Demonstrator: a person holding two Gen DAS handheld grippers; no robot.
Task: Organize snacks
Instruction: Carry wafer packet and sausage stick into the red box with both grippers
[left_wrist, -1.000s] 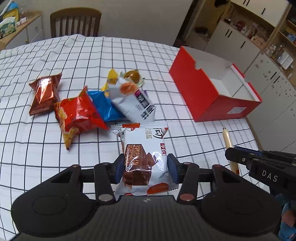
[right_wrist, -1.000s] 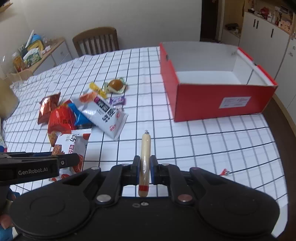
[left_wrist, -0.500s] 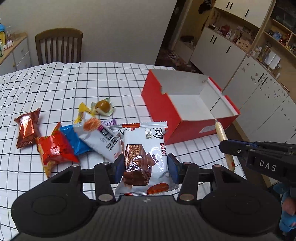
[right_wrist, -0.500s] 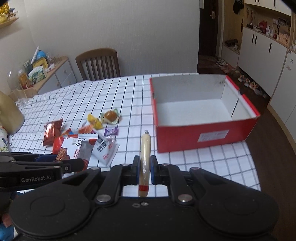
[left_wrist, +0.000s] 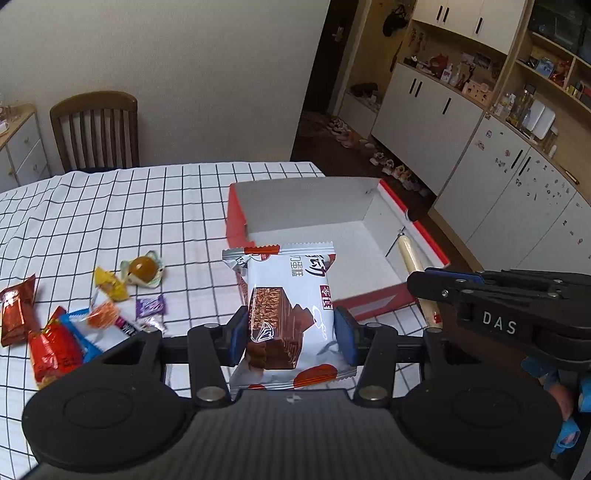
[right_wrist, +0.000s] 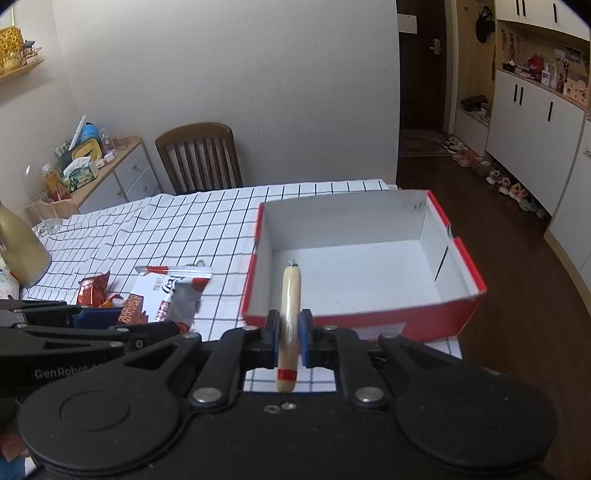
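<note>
Readable text: "DAS" in white on the side of the right gripper (left_wrist: 436, 286) as seen from the left wrist view; "GenRobot" partly legible on the side of the left gripper (right_wrist: 122, 319) in the right wrist view. The chocolate cake packet (left_wrist: 290, 314) carries Chinese characters near its top and a small red label with white characters on its right; exact wording not legible. It is a white wrapper with a picture of a brown nut-topped cake block.

Left gripper (left_wrist: 290, 334): blue pads pinching the chocolate cake packet from both sides, packet upright between them, its top edge standing in front of the near wall of the red cardboard box (left_wrist: 421, 242). In the right view the same packet (right_wrist: 166, 295) sits left of the box (right_wrist: 461, 306), outside it.

Right gripper (right_wrist: 289, 338): pads pressed onto a sausage stick (right_wrist: 290, 321), beige with a red band near its lower end, held pointing forward; its tip overlaps the box's white interior. From the left view the sausage stick (left_wrist: 412, 258) lies over the box's right side.

Box open, white inside, red outside, on a white black-grid tablecloth (left_wrist: 110, 218).

Left on the cloth: yellow candy (left_wrist: 109, 284), round candy in a clear wrapper (left_wrist: 142, 267), purple small packet (left_wrist: 149, 306), red snack bag (left_wrist: 55, 356), brown-red packet (left_wrist: 14, 310). Wooden chair (left_wrist: 96, 129) behind the table.
</note>
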